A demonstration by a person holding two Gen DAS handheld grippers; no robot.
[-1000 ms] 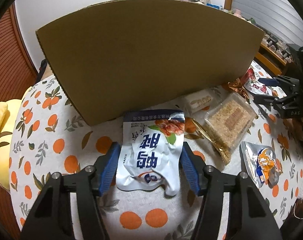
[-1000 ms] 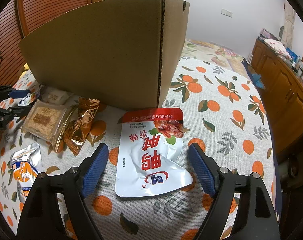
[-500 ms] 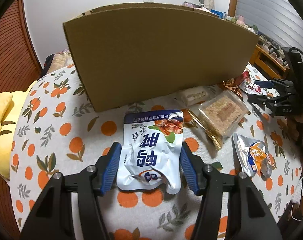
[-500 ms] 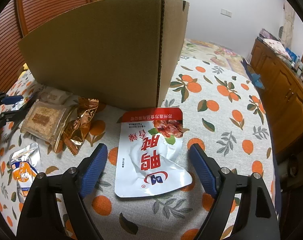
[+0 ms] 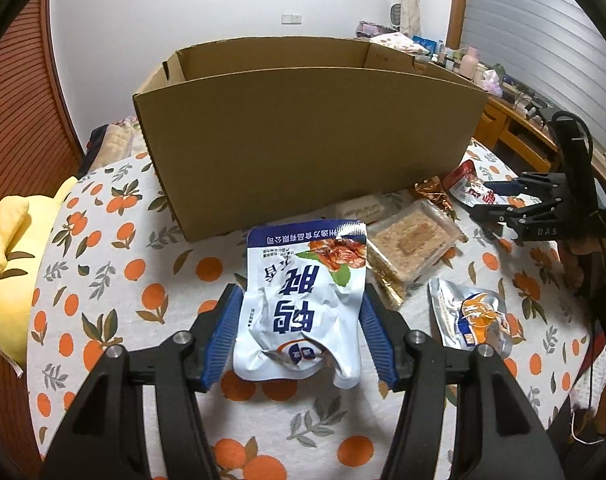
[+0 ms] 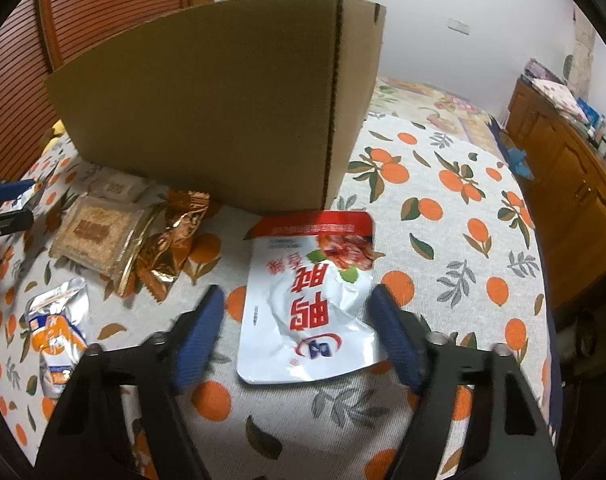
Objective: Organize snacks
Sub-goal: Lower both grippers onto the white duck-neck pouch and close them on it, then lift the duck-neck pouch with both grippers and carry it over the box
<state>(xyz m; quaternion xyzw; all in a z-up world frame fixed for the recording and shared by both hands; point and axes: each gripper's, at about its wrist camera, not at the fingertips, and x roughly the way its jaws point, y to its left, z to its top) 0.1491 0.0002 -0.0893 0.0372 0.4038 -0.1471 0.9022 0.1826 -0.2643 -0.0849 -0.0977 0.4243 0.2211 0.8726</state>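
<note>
My left gripper [image 5: 301, 296] is shut on a blue-and-white snack pouch [image 5: 307, 256], held up off the orange-print tablecloth [image 5: 115, 280], in front of the open cardboard box [image 5: 303, 160]. My right gripper [image 6: 297, 294] straddles a red-and-white pouch [image 6: 311, 320] that lies on the cloth by the box corner [image 6: 331, 100]. Its jaws are closing: the right pad meets the pouch's crumpled edge and the left pad stands just clear. In the left wrist view the right gripper [image 5: 499, 200] is at the far right, over the red pouch [image 5: 467, 184].
Loose snacks lie between the grippers: a clear pack of brown crisp cake [image 6: 95, 236], a gold wrapper [image 6: 171, 248], a small white pack [image 6: 117, 188] and a silver pouch [image 6: 57, 328]. A yellow plush [image 5: 7, 264] sits at the table's left edge. A wooden cabinet [image 6: 575, 184] stands to the right.
The left gripper has risen and drawn back with the blue pouch, so the box's inside now shows. The right jaws have narrowed around the red pouch, whose right edge has buckled.
</note>
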